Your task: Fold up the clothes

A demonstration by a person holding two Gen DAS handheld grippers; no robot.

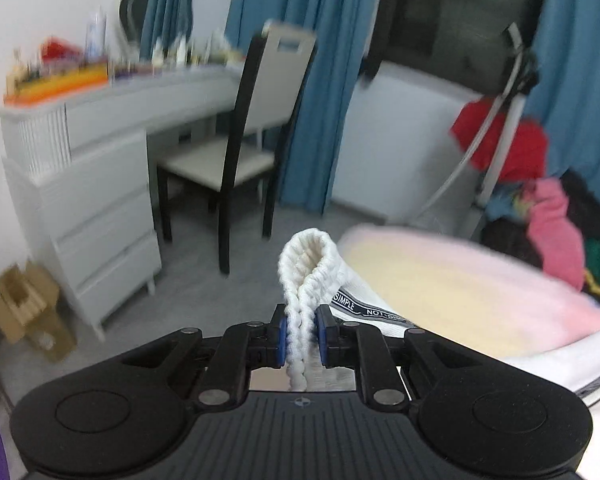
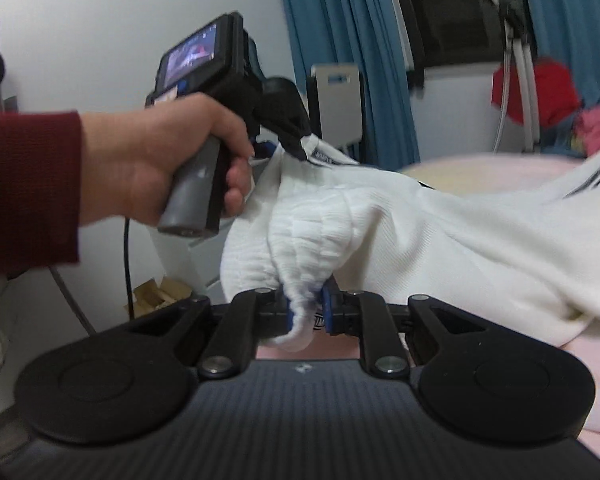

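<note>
My right tongs [image 2: 307,314] pinch ribbed hem of white top [image 2: 440,240]; left tongs [image 1: 302,330] pinch same hem further along. Top lifted at my end, rest trailing over pink bed [image 1: 460,280]. Step: hem held, ready to fold. Next, likely: pull hem taut, carry over, lay flat. Clothes pile [image 1: 548,200] beyond.

One line of print can be read — a black band [image 1: 366,309] sewn along the white garment [image 1: 308,264], just right of the left claw [image 1: 303,334], carries white capitals: "SIMPLE", then "NOT", after which the letters run under a fold and cannot be read. In the right wrist view a small dark label [image 2: 327,155] on the same garment, at the far claw's tip, shows print too blurred to read.
</note>
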